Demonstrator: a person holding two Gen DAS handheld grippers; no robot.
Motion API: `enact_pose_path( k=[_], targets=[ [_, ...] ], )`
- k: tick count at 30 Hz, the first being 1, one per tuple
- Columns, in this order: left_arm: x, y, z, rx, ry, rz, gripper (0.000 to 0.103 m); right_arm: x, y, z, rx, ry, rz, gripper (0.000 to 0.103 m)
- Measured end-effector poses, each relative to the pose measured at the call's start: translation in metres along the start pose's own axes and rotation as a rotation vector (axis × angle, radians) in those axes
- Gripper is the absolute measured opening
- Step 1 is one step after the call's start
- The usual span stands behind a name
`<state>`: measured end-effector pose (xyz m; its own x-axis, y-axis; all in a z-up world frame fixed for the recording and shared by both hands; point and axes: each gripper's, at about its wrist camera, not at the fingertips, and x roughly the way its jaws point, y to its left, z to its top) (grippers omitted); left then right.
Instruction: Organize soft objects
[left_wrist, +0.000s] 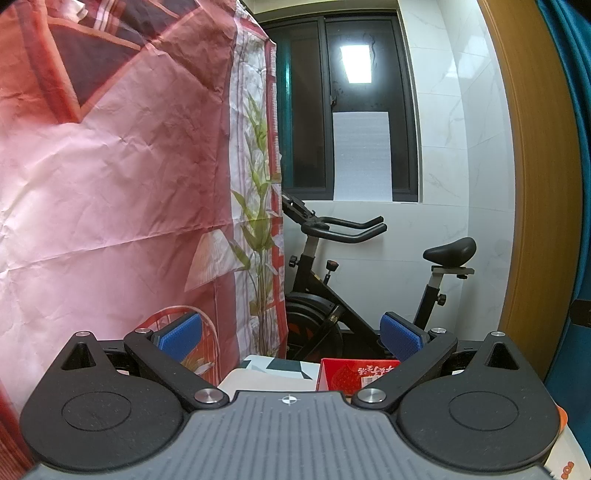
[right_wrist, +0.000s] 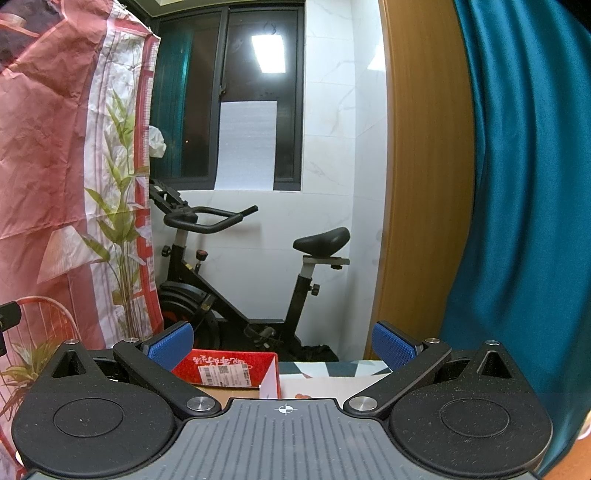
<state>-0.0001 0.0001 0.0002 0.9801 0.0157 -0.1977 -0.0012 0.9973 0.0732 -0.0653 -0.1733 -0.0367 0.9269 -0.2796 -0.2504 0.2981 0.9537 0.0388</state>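
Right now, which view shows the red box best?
The right wrist view: the red box shows its label and open side between the open fingers. The left wrist view catches only part of it, cut by the right finger.

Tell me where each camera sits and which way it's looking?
Left wrist view: sits on the left tool, faces forward across the room at an exercise bike, with a pink printed cloth close on the left; only the open tool shows, no hand.
Right wrist view: sits on the right tool, faces the same bike, with a teal curtain close on the right; only the open tool shows.
Both share the bike, the dark window and a red box low down.
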Motion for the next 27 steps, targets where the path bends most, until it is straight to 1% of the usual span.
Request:
enact_pose_path(
  k=[7, 12, 15, 19, 22, 23, 25, 26, 27],
  targets=[
    [0.0, 0.001, 0.0, -0.001, 0.002, 0.0, 0.103, 0.0, 0.0, 0.0, 0.0, 0.0, 0.001, 0.103],
    [0.003, 0.003, -0.003, -0.007, 0.019, -0.001, 0.103, 0.001, 0.0, 0.0, 0.006, 0.001, 0.008, 0.103],
    [0.01, 0.004, -0.005, 0.004, 0.035, -0.004, 0.103, 0.0, -0.003, -0.001, 0.022, -0.02, 0.039, 0.103],
    [0.022, -0.001, -0.015, 0.035, 0.049, 0.029, 0.103, 0.002, -0.011, -0.004, 0.066, -0.039, 0.128, 0.103],
    [0.04, 0.0, -0.028, 0.04, 0.077, 0.038, 0.103, 0.018, -0.014, -0.013, 0.069, -0.027, 0.177, 0.103],
    [0.045, 0.0, -0.033, 0.042, 0.083, 0.042, 0.103, 0.022, -0.014, -0.017, 0.068, -0.027, 0.173, 0.103],
    [0.058, 0.0, -0.044, 0.047, 0.098, 0.048, 0.103, 0.034, -0.013, -0.032, 0.057, -0.067, 0.161, 0.103],
    [0.065, 0.0, -0.05, 0.05, 0.112, 0.05, 0.103, 0.039, -0.012, -0.041, 0.049, -0.085, 0.159, 0.103],
    [0.074, 0.0, -0.058, 0.054, 0.133, 0.05, 0.103, 0.047, -0.011, -0.049, 0.046, -0.083, 0.153, 0.103]
  ],
)
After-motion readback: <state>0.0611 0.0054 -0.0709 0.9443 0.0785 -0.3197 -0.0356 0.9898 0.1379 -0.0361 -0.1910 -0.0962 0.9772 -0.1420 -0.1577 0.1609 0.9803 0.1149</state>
